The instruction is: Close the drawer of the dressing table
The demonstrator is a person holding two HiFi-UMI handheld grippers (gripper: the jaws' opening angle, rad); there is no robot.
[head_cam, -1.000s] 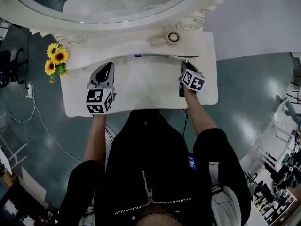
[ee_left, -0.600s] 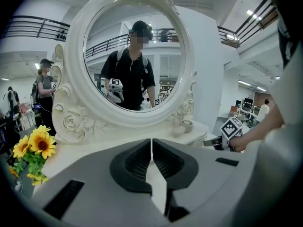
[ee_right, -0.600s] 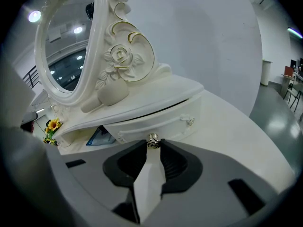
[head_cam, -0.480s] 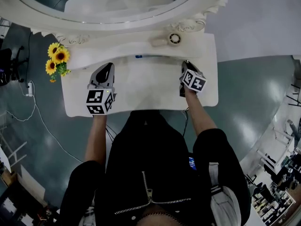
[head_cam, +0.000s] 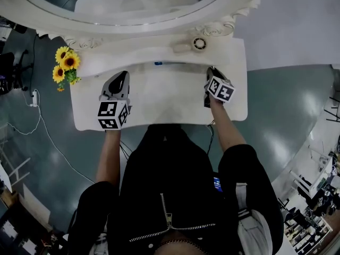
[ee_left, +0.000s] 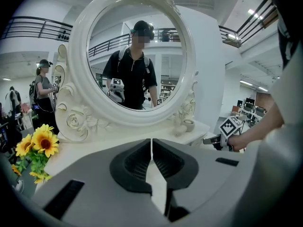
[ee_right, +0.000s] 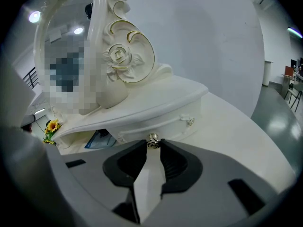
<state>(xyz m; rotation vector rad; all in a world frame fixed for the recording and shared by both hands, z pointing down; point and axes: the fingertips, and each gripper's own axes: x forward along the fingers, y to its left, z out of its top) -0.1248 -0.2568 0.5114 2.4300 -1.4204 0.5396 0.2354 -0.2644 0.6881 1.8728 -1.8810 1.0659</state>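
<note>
The right gripper [ee_right: 152,146] is pinching the small metal knob [ee_right: 152,141] of the drawer [ee_right: 156,123] between its jaw tips. The drawer is sitting in the raised shelf under the mirror [head_cam: 133,4], standing slightly out, and something blue [ee_right: 97,139] is showing in the gap. The left gripper [ee_left: 151,143] is hovering over the table [head_cam: 159,102] with its jaws pressed together and nothing between them, well apart from the right. Sunflowers [head_cam: 66,65] are standing at the table's left end.
</note>
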